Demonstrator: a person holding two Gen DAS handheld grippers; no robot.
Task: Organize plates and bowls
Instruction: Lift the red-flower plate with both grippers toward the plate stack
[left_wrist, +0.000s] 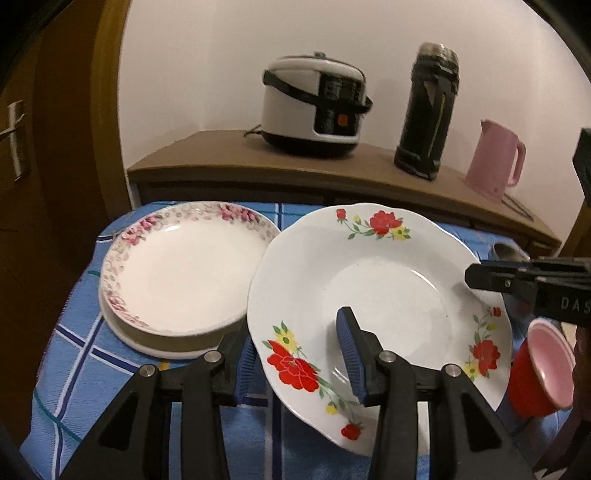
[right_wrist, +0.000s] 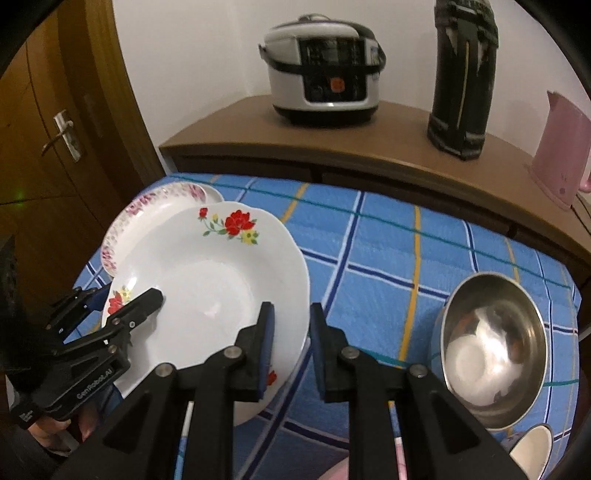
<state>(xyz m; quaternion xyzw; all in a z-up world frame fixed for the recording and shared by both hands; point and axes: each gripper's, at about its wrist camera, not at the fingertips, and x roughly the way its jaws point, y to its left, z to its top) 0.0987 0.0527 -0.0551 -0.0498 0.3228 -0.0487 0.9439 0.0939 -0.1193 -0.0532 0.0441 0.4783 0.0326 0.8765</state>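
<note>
Worktop (right_wrist: 388, 236) under a blue checked cloth carries the dishes; a wooden sideboard (left_wrist: 229, 155) behind it holds a rice cooker (left_wrist: 314, 107), a dark flask (left_wrist: 428, 110) and a pink kettle (left_wrist: 496, 158), none part of the job. Red-flower plate (left_wrist: 369, 295) is the largest piece in play, tilted and apparently clear of the cloth, gripped from both sides: left tool (left_wrist: 299, 354) straddles its near-left rim, one finger above, one beneath; right tool (right_wrist: 290, 350) is clamped on the opposite rim the same way. Two holds likely keep the wide, shallow plate from tipping during transfer. Just beside it, to the left, sits a pink-flower plate (left_wrist: 184, 273) stacked on a plainer one (left_wrist: 162, 349), probably the destination pile. Steel bowl (right_wrist: 495, 354) stands to the right, well apart, with something white inside; I cannot tell what. Red cup with pink lining (left_wrist: 543, 373) lies tipped at the frame edge, partly cut off. Lower fingers of both tools are hidden under the plate. A white object (right_wrist: 532, 458) at the bottom corner is unreadable.
</note>
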